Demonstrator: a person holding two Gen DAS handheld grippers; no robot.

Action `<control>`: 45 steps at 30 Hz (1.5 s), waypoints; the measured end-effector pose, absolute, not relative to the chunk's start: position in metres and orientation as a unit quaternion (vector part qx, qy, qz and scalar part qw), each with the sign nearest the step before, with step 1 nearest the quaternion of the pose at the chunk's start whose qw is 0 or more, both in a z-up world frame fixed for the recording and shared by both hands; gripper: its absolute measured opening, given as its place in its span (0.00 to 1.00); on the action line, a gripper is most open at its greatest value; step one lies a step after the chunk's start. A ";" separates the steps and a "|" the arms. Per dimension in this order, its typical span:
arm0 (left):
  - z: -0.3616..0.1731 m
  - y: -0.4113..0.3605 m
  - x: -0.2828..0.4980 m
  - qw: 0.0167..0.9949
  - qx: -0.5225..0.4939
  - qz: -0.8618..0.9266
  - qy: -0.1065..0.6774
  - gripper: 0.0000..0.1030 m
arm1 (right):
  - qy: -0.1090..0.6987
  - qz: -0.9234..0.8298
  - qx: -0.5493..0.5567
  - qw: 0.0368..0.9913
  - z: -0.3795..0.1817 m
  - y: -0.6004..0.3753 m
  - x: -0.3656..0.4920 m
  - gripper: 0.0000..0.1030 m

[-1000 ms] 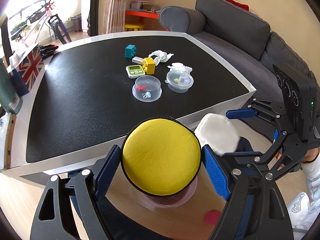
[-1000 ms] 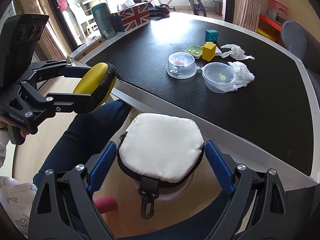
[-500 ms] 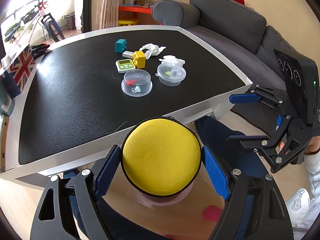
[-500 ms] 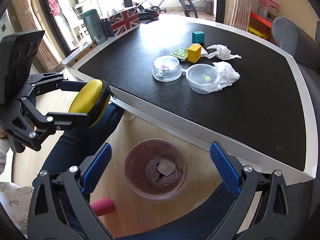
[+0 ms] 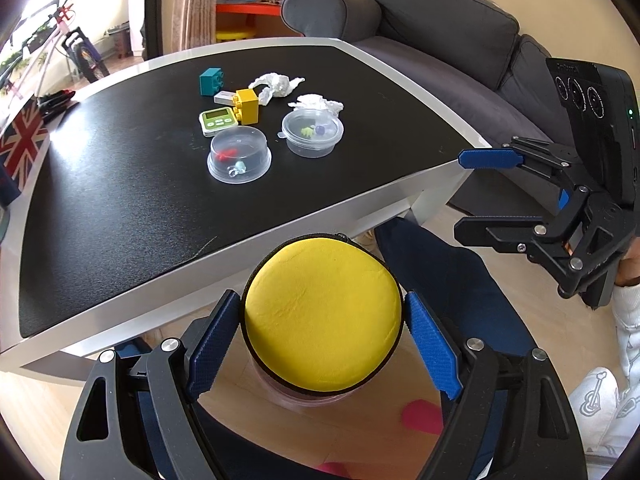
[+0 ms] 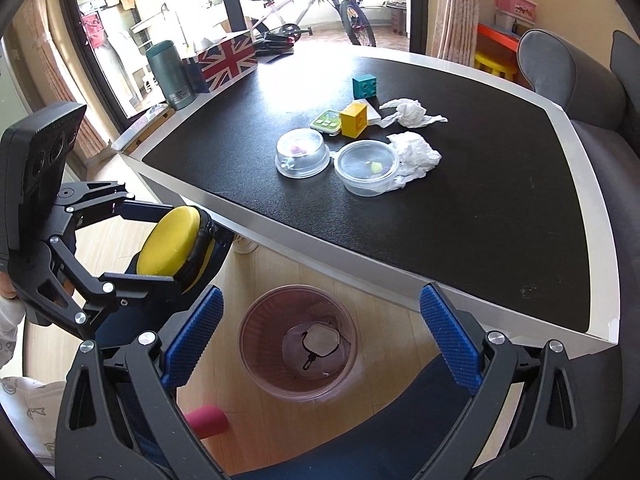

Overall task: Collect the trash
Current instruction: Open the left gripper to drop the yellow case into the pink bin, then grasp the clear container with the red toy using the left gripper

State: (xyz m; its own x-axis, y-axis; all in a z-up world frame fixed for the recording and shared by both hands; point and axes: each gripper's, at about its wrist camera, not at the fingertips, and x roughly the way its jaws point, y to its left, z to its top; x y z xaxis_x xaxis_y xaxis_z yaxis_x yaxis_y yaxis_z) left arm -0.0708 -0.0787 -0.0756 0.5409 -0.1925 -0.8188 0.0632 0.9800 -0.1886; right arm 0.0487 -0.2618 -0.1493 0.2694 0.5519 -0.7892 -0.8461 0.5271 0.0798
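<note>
Right now the left gripper (image 5: 323, 330) has the yellow round pouch (image 5: 322, 316) between its jaws, which have just been opening; pad contact unclear. Right gripper (image 6: 320, 338) gapes wide, empty, above the bin (image 6: 298, 342) at 6 o'clock, white pouch (image 6: 320, 338) inside. Bin's bottom contents blurry.

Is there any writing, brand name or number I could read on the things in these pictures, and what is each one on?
No text reads clearly.
Green timer: its screen and buttons are too small to read.
Dark green flask: its white label print is blurred.
Black camera box: faint lettering along its top edge is illegible.
Flag-pattern box: a Union Jack design only, no words.
Pink bin on the shelf: markings too blurred.
</note>
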 end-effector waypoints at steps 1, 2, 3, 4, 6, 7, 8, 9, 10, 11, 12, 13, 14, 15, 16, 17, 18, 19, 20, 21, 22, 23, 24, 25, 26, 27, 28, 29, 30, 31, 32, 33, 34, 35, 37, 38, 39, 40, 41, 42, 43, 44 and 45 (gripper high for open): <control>-0.075 -0.078 -0.071 0.877 -0.069 -0.071 0.470 0.92 | 0.402 0.450 -0.181 0.777 -0.149 -0.263 0.050 0.94; -0.073 -0.078 -0.072 0.881 -0.069 -0.067 0.463 0.93 | 0.402 0.449 -0.180 0.777 -0.148 -0.264 0.051 0.94; -0.073 -0.078 -0.071 0.881 -0.070 -0.066 0.463 0.93 | 0.402 0.449 -0.179 0.778 -0.148 -0.264 0.051 0.94; -0.072 -0.077 -0.070 0.881 -0.072 -0.065 0.464 0.93 | 0.402 0.449 -0.179 0.778 -0.148 -0.264 0.052 0.94; -0.072 -0.076 -0.069 0.880 -0.072 -0.062 0.464 0.93 | 0.402 0.449 -0.178 0.778 -0.148 -0.264 0.052 0.94; -0.072 -0.075 -0.069 0.881 -0.072 -0.060 0.464 0.93 | 0.401 0.449 -0.178 0.778 -0.147 -0.264 0.052 0.94; -0.071 -0.074 -0.069 0.881 -0.072 -0.058 0.464 0.93 | 0.401 0.449 -0.177 0.778 -0.148 -0.264 0.052 0.94; -0.071 -0.073 -0.069 0.881 -0.073 -0.056 0.464 0.93 | 0.402 0.449 -0.177 0.778 -0.148 -0.264 0.052 0.94; -0.071 -0.072 -0.070 0.881 -0.075 -0.054 0.464 0.93 | 0.402 0.449 -0.177 0.778 -0.148 -0.264 0.052 0.94; -0.071 -0.070 -0.070 0.881 -0.076 -0.053 0.464 0.93 | 0.402 0.449 -0.177 0.778 -0.148 -0.264 0.052 0.94; -0.071 -0.069 -0.071 0.881 -0.078 -0.051 0.464 0.93 | 0.403 0.449 -0.176 0.778 -0.149 -0.264 0.051 0.94; -0.071 -0.068 -0.071 0.881 -0.079 -0.050 0.464 0.93 | 0.403 0.450 -0.176 0.777 -0.149 -0.263 0.051 0.94; -0.070 -0.067 -0.071 0.881 -0.079 -0.048 0.464 0.93 | 0.404 0.450 -0.177 0.777 -0.149 -0.263 0.051 0.94; -0.070 -0.067 -0.071 0.881 -0.080 -0.048 0.463 0.93 | 0.403 0.450 -0.177 0.777 -0.149 -0.262 0.051 0.94; -0.070 -0.066 -0.072 0.882 -0.080 -0.046 0.463 0.93 | 0.403 0.450 -0.177 0.777 -0.149 -0.262 0.051 0.94; -0.070 -0.066 -0.071 0.882 -0.080 -0.046 0.462 0.93 | 0.403 0.451 -0.177 0.777 -0.149 -0.261 0.050 0.94; -0.069 -0.065 -0.072 0.882 -0.080 -0.046 0.462 0.93 | 0.402 0.451 -0.177 0.777 -0.148 -0.261 0.050 0.94; -0.069 -0.065 -0.072 0.882 -0.080 -0.046 0.462 0.93 | 0.402 0.451 -0.177 0.777 -0.148 -0.261 0.050 0.94; -0.068 -0.065 -0.072 0.883 -0.080 -0.045 0.461 0.93 | 0.402 0.451 -0.177 0.777 -0.148 -0.261 0.051 0.94; -0.068 -0.065 -0.072 0.883 -0.080 -0.045 0.461 0.93 | 0.402 0.451 -0.177 0.777 -0.147 -0.261 0.051 0.94; -0.068 -0.065 -0.071 0.883 -0.080 -0.044 0.460 0.93 | 0.401 0.450 -0.177 0.778 -0.147 -0.261 0.051 0.94; -0.067 -0.064 -0.071 0.884 -0.080 -0.043 0.459 0.93 | 0.400 0.450 -0.177 0.778 -0.146 -0.260 0.051 0.94; -0.066 -0.064 -0.071 0.884 -0.080 -0.043 0.458 0.93 | 0.400 0.450 -0.177 0.779 -0.145 -0.260 0.051 0.94; -0.065 -0.063 -0.070 0.885 -0.080 -0.042 0.457 0.93 | 0.399 0.450 -0.176 0.779 -0.145 -0.261 0.051 0.94; -0.065 -0.063 -0.070 0.886 -0.079 -0.041 0.456 0.93 | 0.399 0.450 -0.176 0.779 -0.144 -0.261 0.051 0.94; -0.064 -0.062 -0.070 0.886 -0.079 -0.041 0.455 0.93 | 0.399 0.450 -0.176 0.779 -0.144 -0.260 0.051 0.94; -0.063 -0.062 -0.070 0.886 -0.080 -0.040 0.454 0.93 | 0.399 0.450 -0.176 0.779 -0.144 -0.260 0.052 0.94; -0.063 -0.061 -0.069 0.886 -0.081 -0.039 0.454 0.93 | 0.400 0.450 -0.176 0.779 -0.144 -0.259 0.053 0.94; -0.062 -0.061 -0.068 0.887 -0.081 -0.039 0.454 0.93 | 0.400 0.449 -0.176 0.779 -0.144 -0.259 0.053 0.94; -0.060 -0.060 -0.067 0.887 -0.080 -0.039 0.453 0.93 | 0.400 0.449 -0.176 0.779 -0.143 -0.259 0.055 0.94; -0.059 -0.060 -0.066 0.888 -0.079 -0.039 0.451 0.93 | 0.401 0.448 -0.177 0.779 -0.143 -0.258 0.056 0.94; -0.057 -0.058 -0.065 0.889 -0.080 -0.038 0.450 0.93 | 0.401 0.447 -0.177 0.780 -0.143 -0.257 0.057 0.94; -0.055 -0.057 -0.063 0.889 -0.081 -0.037 0.449 0.93 | 0.401 0.446 -0.177 0.780 -0.143 -0.257 0.058 0.94; -0.054 -0.056 -0.061 0.890 -0.082 -0.036 0.448 0.93 | 0.401 0.445 -0.176 0.781 -0.143 -0.256 0.060 0.94; -0.051 -0.054 -0.056 0.890 -0.080 -0.034 0.447 0.93 | 0.403 0.443 -0.173 0.782 -0.142 -0.254 0.064 0.94; -0.050 -0.052 -0.053 0.891 -0.079 -0.033 0.445 0.93 | 0.403 0.443 -0.172 0.782 -0.141 -0.253 0.066 0.94; -0.048 -0.051 -0.050 0.891 -0.080 -0.033 0.445 0.93 | 0.404 0.442 -0.172 0.783 -0.141 -0.252 0.068 0.94; -0.048 -0.050 -0.048 0.891 -0.080 -0.033 0.445 0.93 | 0.404 0.441 -0.172 0.783 -0.141 -0.251 0.070 0.94; -0.047 -0.048 -0.045 0.892 -0.080 -0.032 0.445 0.93 | 0.404 0.441 -0.171 0.783 -0.140 -0.250 0.072 0.94; -0.046 -0.047 -0.042 0.892 -0.082 -0.033 0.444 0.93 | 0.403 0.441 -0.171 0.783 -0.140 -0.249 0.074 0.94; -0.045 -0.045 -0.038 0.892 -0.083 -0.032 0.444 0.93 | 0.403 0.441 -0.170 0.784 -0.139 -0.248 0.076 0.94; -0.045 -0.044 -0.035 0.891 -0.084 -0.031 0.445 0.93 | 0.402 0.441 -0.171 0.784 -0.138 -0.246 0.077 0.94; -0.045 -0.042 -0.031 0.891 -0.085 -0.032 0.445 0.93 | 0.401 0.441 -0.173 0.784 -0.138 -0.245 0.078 0.94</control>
State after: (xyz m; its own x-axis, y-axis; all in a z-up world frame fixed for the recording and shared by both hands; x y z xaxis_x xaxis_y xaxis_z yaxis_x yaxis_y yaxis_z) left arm -0.0310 -0.0421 -0.0447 0.6015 -0.1324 -0.7878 -0.0186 0.9836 -0.1795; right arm 0.0782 -0.2448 -0.1378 0.2903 0.5525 -0.7814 -0.8300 0.5518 0.0818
